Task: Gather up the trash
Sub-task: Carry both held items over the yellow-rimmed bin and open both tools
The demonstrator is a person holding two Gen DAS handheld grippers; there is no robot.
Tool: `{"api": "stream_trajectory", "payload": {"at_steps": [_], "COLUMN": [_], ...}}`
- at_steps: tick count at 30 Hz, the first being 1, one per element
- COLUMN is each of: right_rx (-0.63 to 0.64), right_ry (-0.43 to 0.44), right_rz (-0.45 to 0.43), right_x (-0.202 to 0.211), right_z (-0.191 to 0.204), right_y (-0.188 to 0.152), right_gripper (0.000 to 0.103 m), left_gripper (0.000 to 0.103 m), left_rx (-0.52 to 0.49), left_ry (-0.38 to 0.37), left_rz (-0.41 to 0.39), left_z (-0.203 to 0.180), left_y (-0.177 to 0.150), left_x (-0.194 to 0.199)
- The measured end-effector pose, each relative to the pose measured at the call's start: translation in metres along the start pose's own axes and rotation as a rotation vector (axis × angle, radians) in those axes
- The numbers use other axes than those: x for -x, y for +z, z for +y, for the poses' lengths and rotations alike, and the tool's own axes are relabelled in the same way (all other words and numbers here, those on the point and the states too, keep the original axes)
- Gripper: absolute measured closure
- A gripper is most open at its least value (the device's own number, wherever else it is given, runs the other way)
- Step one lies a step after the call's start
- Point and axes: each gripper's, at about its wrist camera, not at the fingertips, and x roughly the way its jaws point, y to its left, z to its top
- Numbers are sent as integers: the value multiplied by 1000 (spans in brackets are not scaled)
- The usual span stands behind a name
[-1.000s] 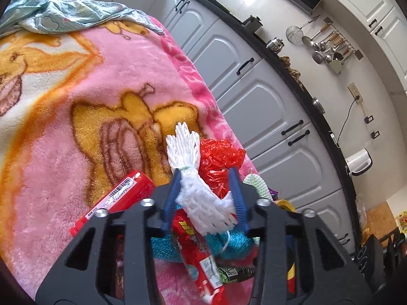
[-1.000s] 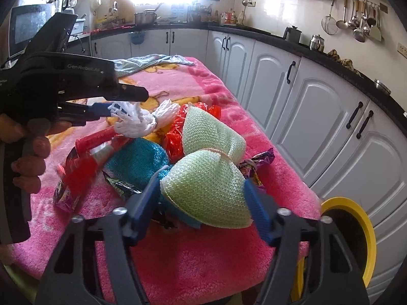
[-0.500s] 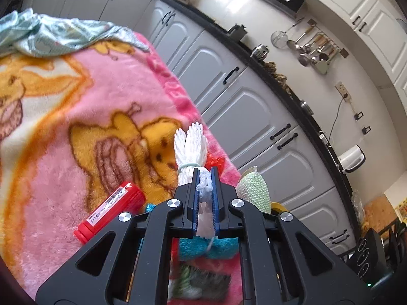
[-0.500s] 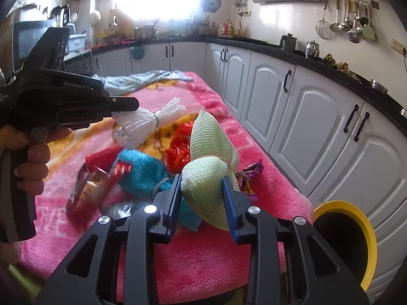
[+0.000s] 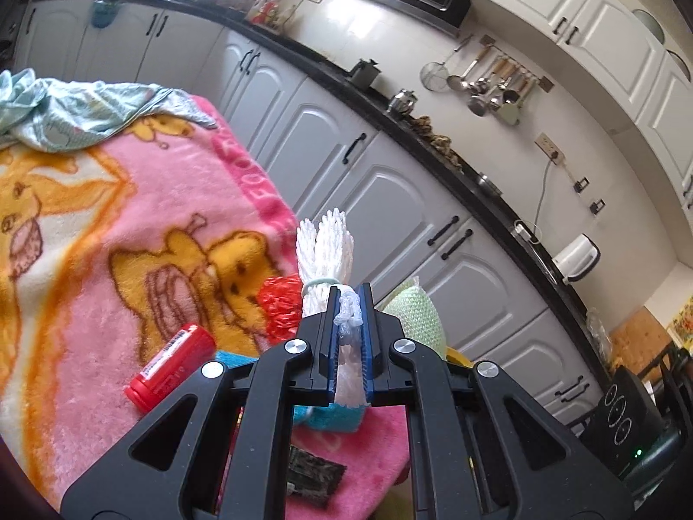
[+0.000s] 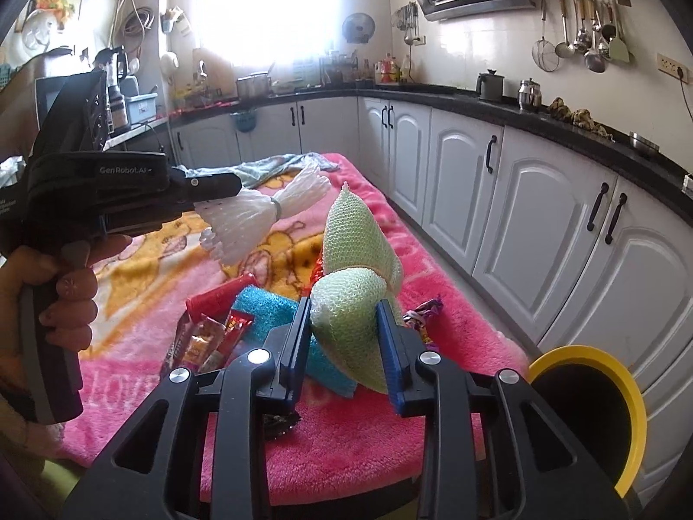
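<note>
My left gripper is shut on a white foam net sleeve and holds it above the pink blanket; the sleeve also shows in the right wrist view. My right gripper is shut on a pale green foam net, lifted off the table. Left on the blanket are a red tube, a blue net, red wrappers and a purple wrapper. A yellow-rimmed bin stands below the table's right corner.
A light blue cloth lies at the far end of the blanket. White kitchen cabinets with a black counter run along the right. A dark wrapper lies near the table's front edge.
Both grippers closed on their nets and lifted them: the left on the white sleeve, the right on the green net. Both have risen above the trash pile.
</note>
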Motion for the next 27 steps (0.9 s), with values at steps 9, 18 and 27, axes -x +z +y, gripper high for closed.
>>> {"api": "stream_trajectory", "payload": {"at_steps": [9, 18, 27], "right_rx": [-12, -46, -97], "right_ry": [-29, -90, -147], "right_rz": [-48, -94, -118], "right_x": [33, 70, 101], "right_z": [-13, -45, -82], "right_y": [6, 5, -2], "right_gripper": [74, 74, 74], "left_gripper": [99, 99, 99], "left_rx": [-75, -136, -215], "left_ry": [-51, -102, -160], "left_rz": [4, 29, 66], "left_z": [-36, -77, -128], "left_y": [-4, -11, -20], "left_x": [3, -8, -35]}}
